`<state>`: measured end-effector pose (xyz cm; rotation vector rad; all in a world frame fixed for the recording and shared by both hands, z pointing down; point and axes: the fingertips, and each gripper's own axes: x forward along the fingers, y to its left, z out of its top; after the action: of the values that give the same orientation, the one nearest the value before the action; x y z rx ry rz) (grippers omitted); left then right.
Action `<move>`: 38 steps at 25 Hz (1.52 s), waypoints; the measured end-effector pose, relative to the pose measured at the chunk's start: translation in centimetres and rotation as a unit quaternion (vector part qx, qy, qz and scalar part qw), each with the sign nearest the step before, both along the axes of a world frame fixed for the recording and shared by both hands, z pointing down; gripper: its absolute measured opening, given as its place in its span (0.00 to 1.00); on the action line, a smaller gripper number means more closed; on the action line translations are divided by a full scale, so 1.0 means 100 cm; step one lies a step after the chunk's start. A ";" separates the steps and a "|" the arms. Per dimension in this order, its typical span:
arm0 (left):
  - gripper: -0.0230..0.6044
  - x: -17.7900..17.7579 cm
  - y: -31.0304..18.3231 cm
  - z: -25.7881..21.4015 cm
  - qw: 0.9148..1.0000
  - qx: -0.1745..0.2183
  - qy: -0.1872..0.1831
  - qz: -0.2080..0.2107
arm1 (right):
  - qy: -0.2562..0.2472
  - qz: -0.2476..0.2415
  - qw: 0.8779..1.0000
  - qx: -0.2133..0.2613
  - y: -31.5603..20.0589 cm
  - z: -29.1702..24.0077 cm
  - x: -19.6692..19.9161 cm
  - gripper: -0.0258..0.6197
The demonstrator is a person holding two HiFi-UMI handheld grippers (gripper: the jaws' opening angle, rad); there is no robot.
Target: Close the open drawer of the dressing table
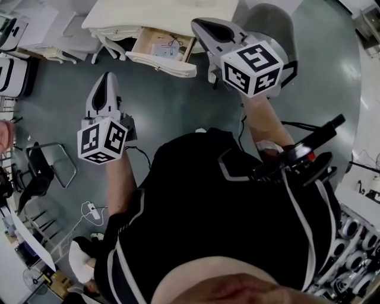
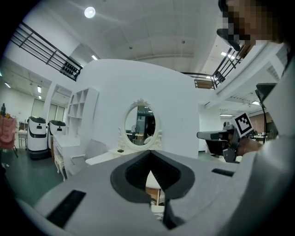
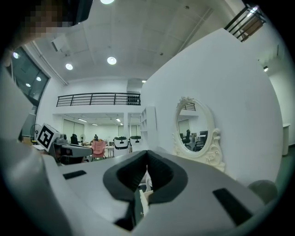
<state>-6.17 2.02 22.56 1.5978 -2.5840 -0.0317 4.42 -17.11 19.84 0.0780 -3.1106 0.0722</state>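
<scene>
Two grippers are up, neither on the drawer yet.

Head view: the dressing table [image 1: 160, 15] is at 12 o'clock. Its drawer [image 1: 161, 63] is pulled out toward the person, with small items inside. The right gripper [image 1: 199, 25] hangs just beside the drawer's right end, at 1 o'clock. The left gripper [image 1: 108, 78] is at 10 o'clock, well apart from the drawer front, over bare floor.

Left gripper view: jaws clenched, tips meeting, nothing between them. The oval mirror [image 2: 139, 123] is dead ahead at 12. A sliver of wood shows through the slit at 6, probably the drawer, can't confirm.

Right gripper view: jaws likewise pressed together, empty. The mirror [image 3: 193, 129] is at 2 o'clock. Cream trim shows low through the slit; can't tell which part of the table.

My read of the step in hand: approach, push not started. To do it well:
- Use the clenched jaws as a blunt pusher.
- Land flat on the middle of the drawer front.
- Push straight along the runners toward 12.
- Avoid contact near the right end, which would likely rack the drawer and jam it.
- Ease off at the end so the contents don't jump.
</scene>
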 end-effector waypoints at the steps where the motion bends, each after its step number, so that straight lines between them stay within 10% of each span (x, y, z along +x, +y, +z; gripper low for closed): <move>1: 0.04 -0.003 -0.005 0.002 1.000 -0.001 0.003 0.002 | 0.000 0.004 1.000 -0.003 -0.007 0.001 -0.003 0.05; 24: 0.04 -0.198 -0.061 0.043 0.981 -0.012 0.022 0.193 | 0.039 0.121 0.992 0.016 0.003 0.047 -0.176 0.05; 32: 0.04 -0.233 -0.083 0.105 0.960 -0.046 0.007 0.278 | 0.073 0.197 0.978 -0.002 0.005 0.118 -0.206 0.05; 38: 0.04 -0.230 -0.094 0.209 0.928 -0.112 0.028 0.355 | 0.122 0.248 0.961 -0.030 0.015 0.209 -0.193 0.05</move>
<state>-29.19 -7.42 43.46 2.2688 -1.7428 0.2579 -14.92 -15.57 40.74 0.7963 -2.7617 0.1543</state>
